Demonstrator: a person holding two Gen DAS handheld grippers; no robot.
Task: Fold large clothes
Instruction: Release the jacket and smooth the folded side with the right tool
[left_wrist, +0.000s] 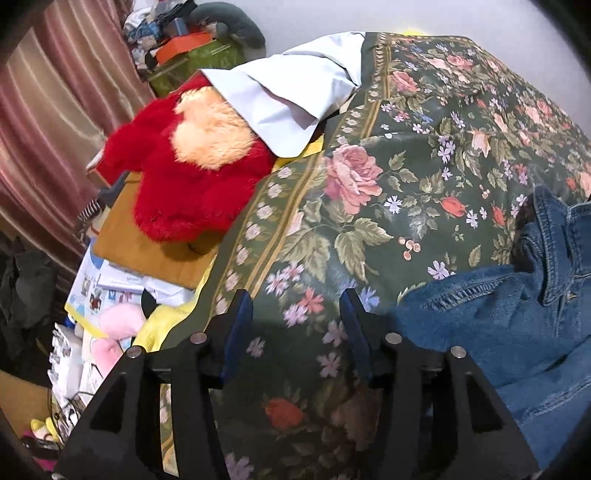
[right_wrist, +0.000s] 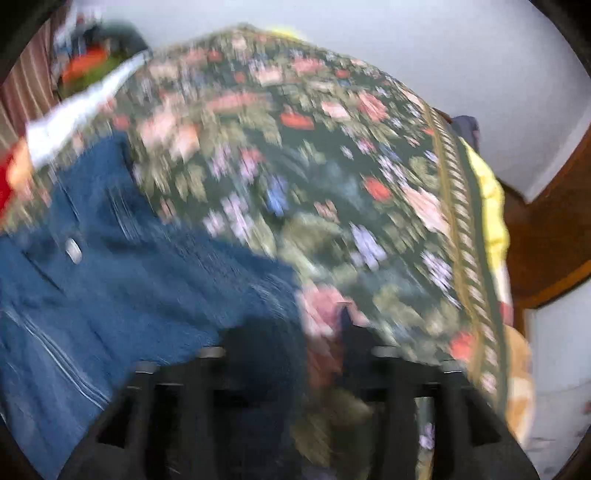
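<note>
Left gripper (left_wrist: 297, 306): jaws stand wide apart with nothing between them; both blue-padded fingers hang above the floral bedcover (left_wrist: 424, 155), and the cover's pattern shows plainly through the gap; no cloth is caught.

Right gripper (right_wrist: 291, 325): the right wrist view is heavily blurred; the black finger frames are visible low in the picture, set apart from each other, but whether anything is pinched at the tips I cannot tell; dark blue cloth lies directly ahead of the left finger, floral cover ahead of the right.

Denim garment (left_wrist: 509, 325): blue, seamed, with a collar or placket edge raised toward the upper right in the left wrist view; it lies on the bedcover just beside the left gripper's right-hand finger; contact between the two cannot be confirmed. In the right wrist view the same denim (right_wrist: 92, 266) fills the lower left, a metal button (right_wrist: 73, 250) showing on it.

Surroundings: a red plush toy (left_wrist: 192, 184) with a pale furry patch rests at the cover's far-left edge; a pale grey cloth (left_wrist: 291, 92) drapes over its top; yellow bedding (right_wrist: 487, 199) shows beyond the cover's border; a pink curtain (left_wrist: 48, 110) hangs at the left; boxes and clutter lie below it.
</note>
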